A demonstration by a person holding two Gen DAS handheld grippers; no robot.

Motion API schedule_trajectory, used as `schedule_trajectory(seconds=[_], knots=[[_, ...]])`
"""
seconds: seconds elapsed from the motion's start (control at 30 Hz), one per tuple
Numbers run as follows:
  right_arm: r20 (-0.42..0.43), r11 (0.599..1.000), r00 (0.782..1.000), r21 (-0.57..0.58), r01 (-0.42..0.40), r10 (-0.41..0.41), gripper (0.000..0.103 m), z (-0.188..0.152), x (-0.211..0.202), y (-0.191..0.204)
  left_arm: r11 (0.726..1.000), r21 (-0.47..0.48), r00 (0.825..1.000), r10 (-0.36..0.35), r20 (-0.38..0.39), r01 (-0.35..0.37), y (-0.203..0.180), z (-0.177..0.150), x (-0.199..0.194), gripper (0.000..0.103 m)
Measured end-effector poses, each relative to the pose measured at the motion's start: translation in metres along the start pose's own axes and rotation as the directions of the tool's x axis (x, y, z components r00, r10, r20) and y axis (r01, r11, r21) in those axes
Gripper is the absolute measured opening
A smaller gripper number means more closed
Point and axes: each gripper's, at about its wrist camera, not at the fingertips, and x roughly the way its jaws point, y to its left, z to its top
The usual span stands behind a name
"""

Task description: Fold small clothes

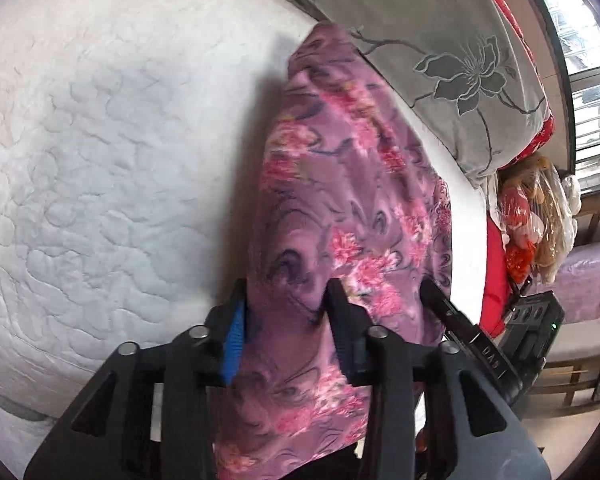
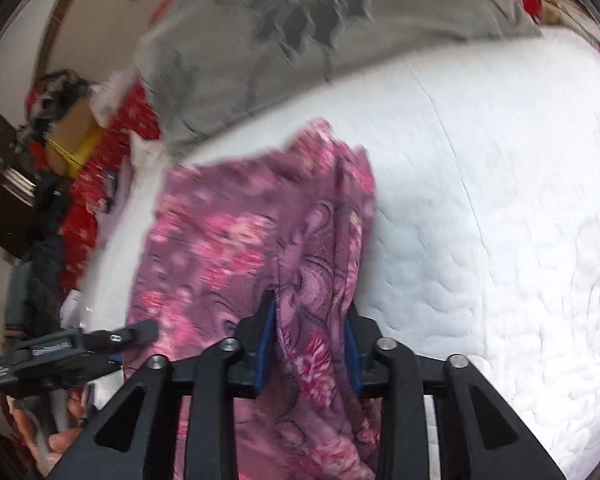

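A purple garment with pink flowers (image 1: 340, 200) hangs and drapes over the white quilted bed (image 1: 100, 160). My left gripper (image 1: 286, 304) is shut on its near edge, cloth bunched between the fingers. The right gripper's fingers (image 1: 444, 304) show at the garment's right side in the left wrist view. In the right wrist view the garment (image 2: 240, 248) hangs from my right gripper (image 2: 312, 316), which is shut on a bunched fold. The left gripper (image 2: 140, 332) holds the cloth's left edge there.
A grey flowered quilt (image 1: 420, 40) lies along the bed's far side, also in the right wrist view (image 2: 280, 32). Red bedding (image 2: 100, 180) and a cardboard box (image 2: 72, 132) sit beyond the bed. Bags (image 1: 536, 224) and a window (image 1: 588, 80) are at right.
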Motion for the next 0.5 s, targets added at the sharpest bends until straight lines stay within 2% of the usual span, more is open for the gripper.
schedule_trajectory(seconds=[0.03,0.07,0.13,0.2,0.23,0.3,0.4,0.5], knots=[[0.002,0.999,1.0,0.029,-0.02,0.02,0.041,0.0,-0.001,-0.008,1.0,0.016,1.0,-0.013,0.0,0.013,0.001,0.001,-0.006,0.037],[0.001,0.999,1.0,0.049,-0.023,0.023,0.043,0.001,-0.005,-0.012,0.999,0.046,1.0,-0.011,0.022,0.01,-0.002,0.003,-0.014,0.036],[0.016,0.998,1.0,0.059,-0.021,0.02,0.043,0.009,-0.015,-0.018,0.992,0.123,0.994,-0.007,0.11,-0.007,-0.014,0.009,-0.035,0.036],[0.093,0.998,0.995,0.057,0.025,-0.031,0.046,0.02,-0.03,-0.018,0.984,0.176,0.987,0.001,0.162,-0.03,-0.031,0.018,-0.043,0.039],[0.12,0.999,0.992,0.047,0.023,-0.028,0.046,0.025,-0.033,-0.016,0.976,0.208,0.983,0.027,0.184,-0.066,-0.046,0.027,-0.041,0.04],[0.158,1.0,0.987,-0.005,-0.017,0.018,0.046,0.036,-0.033,-0.003,0.963,0.248,0.979,0.054,0.199,-0.104,-0.062,0.041,-0.03,0.041],[0.169,0.993,0.985,-0.12,-0.009,0.029,0.041,0.046,-0.017,0.02,0.933,0.301,0.97,0.141,0.199,-0.197,-0.085,0.067,0.007,0.042],[0.175,0.984,0.984,-0.179,0.01,0.022,0.028,0.053,0.004,0.026,0.915,0.305,0.957,0.21,0.199,-0.264,-0.089,0.084,0.037,0.042]])
